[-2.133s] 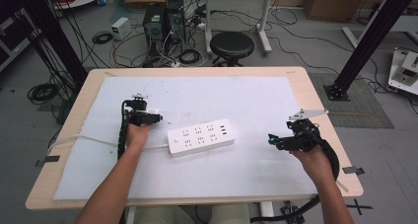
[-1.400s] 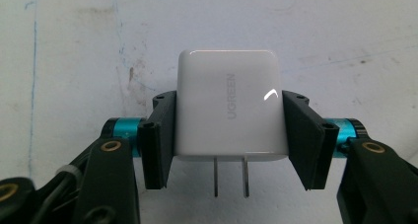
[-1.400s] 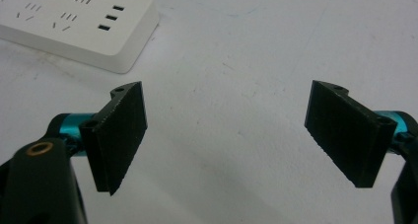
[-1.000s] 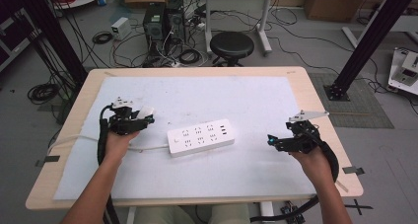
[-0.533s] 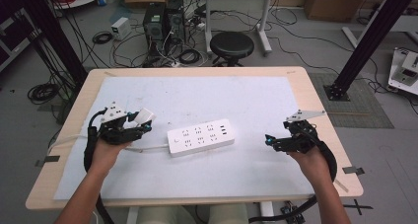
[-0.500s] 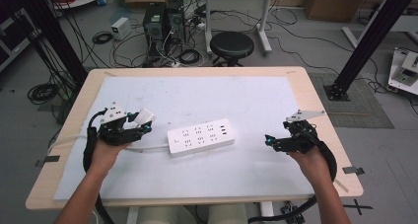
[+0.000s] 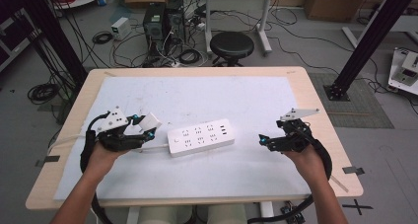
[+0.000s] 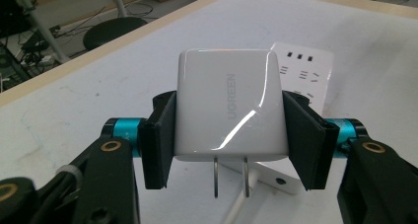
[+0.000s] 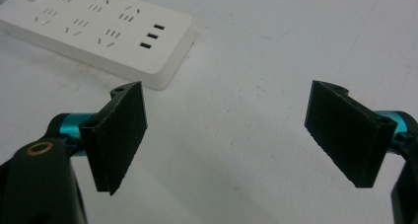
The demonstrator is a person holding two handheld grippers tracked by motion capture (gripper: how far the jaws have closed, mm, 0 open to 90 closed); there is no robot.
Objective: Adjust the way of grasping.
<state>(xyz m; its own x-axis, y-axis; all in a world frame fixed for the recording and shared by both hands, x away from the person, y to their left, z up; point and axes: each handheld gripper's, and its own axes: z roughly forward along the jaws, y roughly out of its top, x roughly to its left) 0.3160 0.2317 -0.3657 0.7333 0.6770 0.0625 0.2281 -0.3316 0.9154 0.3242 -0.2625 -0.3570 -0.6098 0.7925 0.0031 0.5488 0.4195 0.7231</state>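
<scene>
The charger (image 8: 230,105) is glossy white with grey lettering and two silver prongs. The power strip (image 7: 200,136) is white with dark slots, lying on a white sheet (image 7: 197,95) over the pale wooden counter (image 7: 315,91). Each hand-held gripper (image 9: 226,135) has black pads on teal fittings.

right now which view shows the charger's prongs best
The left gripper view: the white charger sits clamped in the left gripper, prongs pointing down. The high view shows it small, prongs hidden.
</scene>
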